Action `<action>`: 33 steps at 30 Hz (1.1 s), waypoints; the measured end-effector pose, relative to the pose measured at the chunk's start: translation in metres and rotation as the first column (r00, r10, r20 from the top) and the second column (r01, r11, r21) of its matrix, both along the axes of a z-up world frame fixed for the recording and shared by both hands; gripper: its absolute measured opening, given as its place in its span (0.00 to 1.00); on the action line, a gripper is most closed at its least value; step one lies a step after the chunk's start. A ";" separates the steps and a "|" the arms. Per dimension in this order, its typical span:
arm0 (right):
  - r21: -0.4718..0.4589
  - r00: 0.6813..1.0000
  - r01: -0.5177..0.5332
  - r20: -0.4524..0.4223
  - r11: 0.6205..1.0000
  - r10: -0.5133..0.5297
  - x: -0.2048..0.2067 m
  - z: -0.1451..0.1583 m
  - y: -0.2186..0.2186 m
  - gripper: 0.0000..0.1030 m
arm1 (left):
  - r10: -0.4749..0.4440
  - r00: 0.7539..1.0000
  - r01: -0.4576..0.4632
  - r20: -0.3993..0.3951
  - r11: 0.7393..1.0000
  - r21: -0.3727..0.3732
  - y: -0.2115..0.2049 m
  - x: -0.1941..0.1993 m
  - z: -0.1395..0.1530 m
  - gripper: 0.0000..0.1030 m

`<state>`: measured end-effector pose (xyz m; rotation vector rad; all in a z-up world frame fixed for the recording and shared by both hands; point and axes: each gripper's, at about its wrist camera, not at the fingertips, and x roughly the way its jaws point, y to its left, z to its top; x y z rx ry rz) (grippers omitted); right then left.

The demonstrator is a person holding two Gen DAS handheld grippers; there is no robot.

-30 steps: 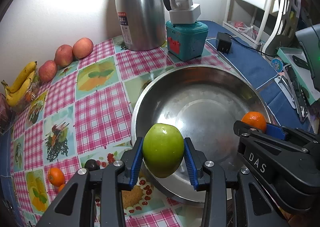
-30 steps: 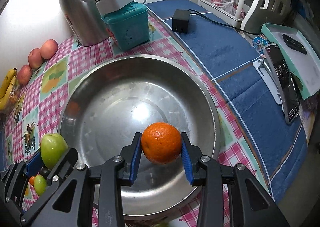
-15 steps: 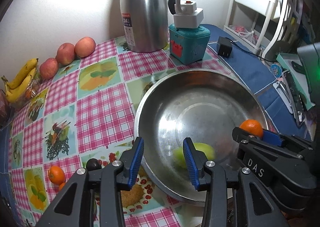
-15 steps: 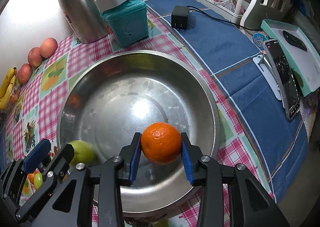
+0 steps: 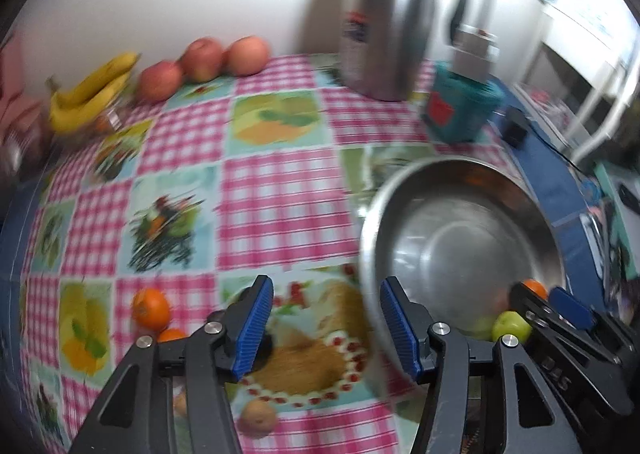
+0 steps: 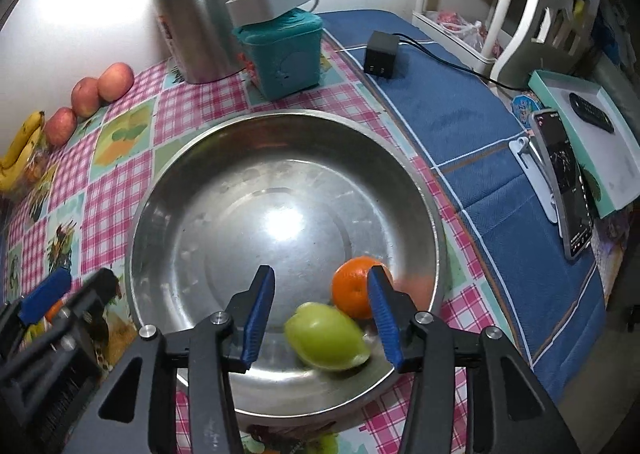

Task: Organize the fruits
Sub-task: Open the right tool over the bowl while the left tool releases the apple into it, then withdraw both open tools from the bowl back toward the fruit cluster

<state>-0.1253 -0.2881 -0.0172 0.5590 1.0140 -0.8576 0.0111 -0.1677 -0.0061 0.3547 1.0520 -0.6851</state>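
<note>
The right wrist view looks straight down into the steel bowl (image 6: 248, 158) and shows what the other view barely catches: one green apple (image 6: 326, 336) lying on the bowl floor near the front rim, touching one orange (image 6: 354, 288) just behind it. The right gripper (image 6: 318, 318) hangs over them with its jaws opening; the apple and orange show between the blue pads (image 6: 260, 314), but neither pad presses on them. The left wrist view is blurred, and there the bowl (image 5: 376, 222) sits off to the right with only a sliver of the apple (image 5: 510, 326) and orange (image 5: 534, 288) peeking past the right gripper's frame. The left gripper (image 5: 326, 328) stands over the checked tablecloth (image 5: 280, 206) beside the bowl, jaws opening with nothing between them. That view alone shows the loose fruit on the cloth at lower left: two oranges (image 5: 150, 308) side by side, and lower down what seems to be a small brownish fruit (image 5: 258, 416), too smeared to name. Both views show three red apples (image 5: 200, 62) in a row and one bunch of bananas (image 5: 90, 94) along the wall, plus one steel jug (image 6: 188, 10) and one teal box (image 6: 284, 50) behind the bowl. Only the right view shows the phone (image 6: 562, 190) on the blue cloth.
</note>
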 end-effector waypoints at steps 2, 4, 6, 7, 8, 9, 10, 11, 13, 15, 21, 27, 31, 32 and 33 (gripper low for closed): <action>-0.001 1.000 -0.010 0.006 1.000 0.010 0.002 0.001 0.005 0.48 | 0.051 0.999 -0.051 -0.014 0.999 0.003 0.012 0.010 -0.001 0.62; -0.009 1.000 -0.025 0.011 1.000 0.025 0.004 0.003 0.011 0.48 | 0.100 0.995 -0.100 -0.024 0.995 0.006 0.025 0.020 -0.002 0.62; -0.008 0.999 -0.039 0.022 0.999 0.039 0.006 0.004 0.016 0.48 | 0.138 0.990 -0.138 -0.028 0.990 0.009 0.036 0.029 -0.003 0.63; -0.004 0.999 -0.042 0.032 0.999 0.043 0.007 0.005 0.018 0.48 | 0.154 0.988 -0.154 -0.031 0.988 0.012 0.042 0.033 -0.003 0.64; 0.001 0.998 -0.047 0.038 0.999 0.047 0.007 0.006 0.019 0.48 | 0.166 0.986 -0.165 -0.033 0.986 0.014 0.046 0.036 -0.002 0.64; 0.003 0.998 -0.049 0.041 0.999 0.049 0.008 0.006 0.020 0.48 | 0.179 0.983 -0.179 -0.034 0.984 0.015 0.051 0.040 -0.002 0.65; 0.006 0.998 -0.052 0.044 0.999 0.052 0.008 0.007 0.021 0.48 | 0.193 0.980 -0.193 -0.035 0.981 0.015 0.057 0.043 -0.001 0.65; 0.012 0.997 -0.057 0.048 0.998 0.056 0.009 0.007 0.023 0.48 | 0.208 0.977 -0.208 -0.036 0.978 0.015 0.062 0.047 -0.001 0.66; 0.021 0.996 -0.064 0.057 0.998 0.062 0.009 0.008 0.025 0.48 | 0.229 0.973 -0.229 -0.036 0.973 0.013 0.072 0.051 0.001 0.67; 0.023 0.996 -0.070 0.060 0.997 0.069 0.010 0.009 0.028 0.48 | 0.246 0.969 -0.246 -0.033 0.969 0.011 0.082 0.056 0.003 0.67; 0.014 0.995 -0.091 0.052 0.996 0.090 0.014 0.011 0.034 0.48 | 0.258 0.966 -0.258 -0.030 0.966 0.005 0.100 0.059 0.007 0.67; 0.001 0.994 -0.104 0.033 0.995 0.104 0.018 0.011 0.040 0.48 | 0.268 0.963 -0.268 -0.028 0.963 0.010 0.116 0.059 0.008 0.68; -0.005 0.993 -0.118 0.025 0.993 0.118 0.021 0.011 0.045 0.48 | 0.267 0.963 -0.267 -0.034 0.963 0.026 0.123 0.056 0.005 0.68; -0.009 0.992 -0.121 0.022 0.993 0.121 0.022 0.011 0.045 0.48 | 0.265 0.964 -0.264 -0.034 0.964 0.028 0.123 0.056 0.005 0.68; -0.012 0.992 -0.124 0.018 0.992 0.124 0.024 0.012 0.046 0.48 | 0.263 0.964 -0.262 -0.034 0.965 0.029 0.123 0.056 0.005 0.69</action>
